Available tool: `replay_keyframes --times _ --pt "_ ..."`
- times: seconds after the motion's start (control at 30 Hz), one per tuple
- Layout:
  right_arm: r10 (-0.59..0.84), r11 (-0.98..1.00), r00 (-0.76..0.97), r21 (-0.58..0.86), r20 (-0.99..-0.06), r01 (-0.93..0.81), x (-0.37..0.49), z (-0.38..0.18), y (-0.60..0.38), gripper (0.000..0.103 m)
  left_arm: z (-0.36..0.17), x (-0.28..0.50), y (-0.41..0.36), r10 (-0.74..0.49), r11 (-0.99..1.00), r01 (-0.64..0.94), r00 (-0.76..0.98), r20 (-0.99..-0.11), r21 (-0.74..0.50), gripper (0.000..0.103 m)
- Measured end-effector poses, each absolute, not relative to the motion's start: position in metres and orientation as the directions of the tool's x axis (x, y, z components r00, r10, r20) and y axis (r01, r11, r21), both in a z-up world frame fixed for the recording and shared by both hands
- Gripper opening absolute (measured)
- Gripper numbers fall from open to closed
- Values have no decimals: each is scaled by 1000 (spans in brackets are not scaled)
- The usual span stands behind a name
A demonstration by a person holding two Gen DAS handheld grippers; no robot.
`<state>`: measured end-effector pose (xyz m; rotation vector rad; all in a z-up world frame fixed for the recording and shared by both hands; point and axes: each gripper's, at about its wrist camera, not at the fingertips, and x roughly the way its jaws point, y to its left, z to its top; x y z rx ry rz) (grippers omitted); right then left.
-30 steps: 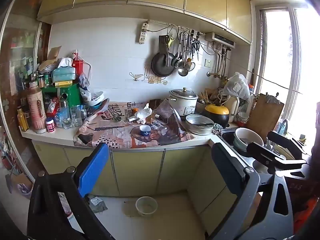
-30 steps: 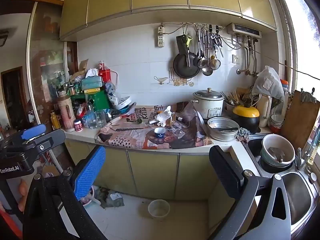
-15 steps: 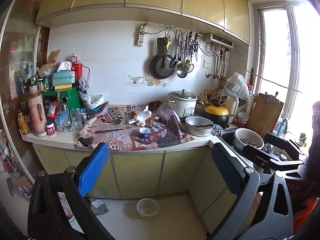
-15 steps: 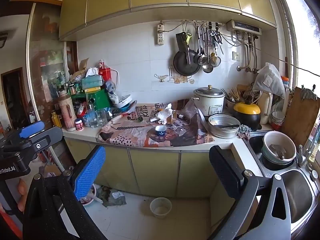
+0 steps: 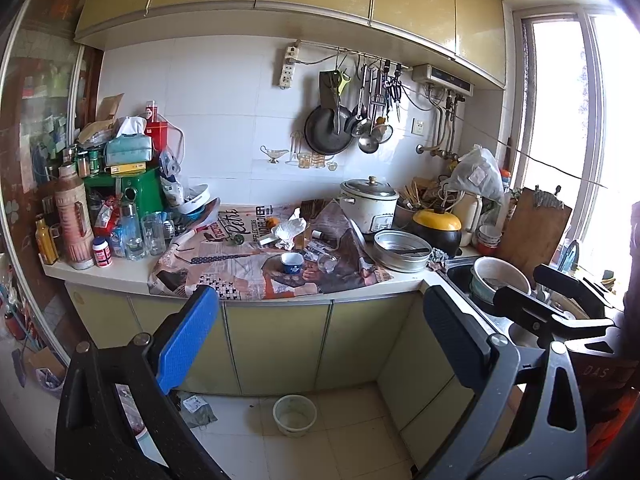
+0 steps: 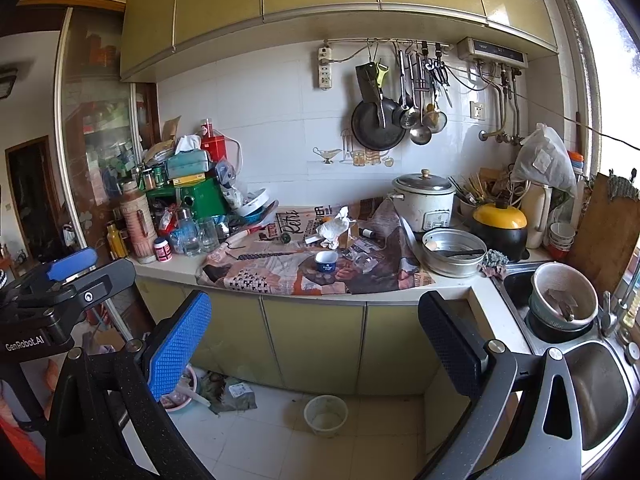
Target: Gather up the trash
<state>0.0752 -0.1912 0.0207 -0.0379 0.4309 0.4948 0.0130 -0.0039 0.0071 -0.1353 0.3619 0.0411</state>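
Observation:
Crumpled white paper [image 5: 291,229] [image 6: 335,226] lies on a printed newspaper sheet [image 5: 240,264] [image 6: 272,268] on the kitchen counter, beside a small blue cup [image 5: 291,263] [image 6: 325,261] and a tipped clear glass [image 5: 327,261]. More litter, a crumpled packet [image 5: 196,410] [image 6: 234,394], lies on the floor below the cabinets. My left gripper [image 5: 316,344] is open and empty, well back from the counter. My right gripper [image 6: 316,344] is also open and empty. Each gripper shows at the edge of the other's view.
A white bowl [image 5: 295,415] [image 6: 325,416] stands on the floor tiles. A rice cooker [image 5: 370,204], metal basin [image 5: 402,250] and black-and-yellow pot [image 5: 436,228] crowd the counter's right. Bottles and boxes [image 5: 120,200] pile at the left. The sink [image 6: 560,308] holds bowls.
Both views have drawn back slightly from the counter and tilted, so more floor shows. Both grippers stay open and empty.

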Motion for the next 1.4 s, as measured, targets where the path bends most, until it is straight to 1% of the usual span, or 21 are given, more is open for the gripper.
replay_keyframes --times 1.1,1.4 --pt "460 877 794 64 -398 -477 80 26 -186 103 -13 27 1 11 987 -68 932 -362 -147 103" --pt "462 876 793 64 -397 -478 80 25 -187 103 -11 28 4 8 986 -68 932 -363 -152 103"
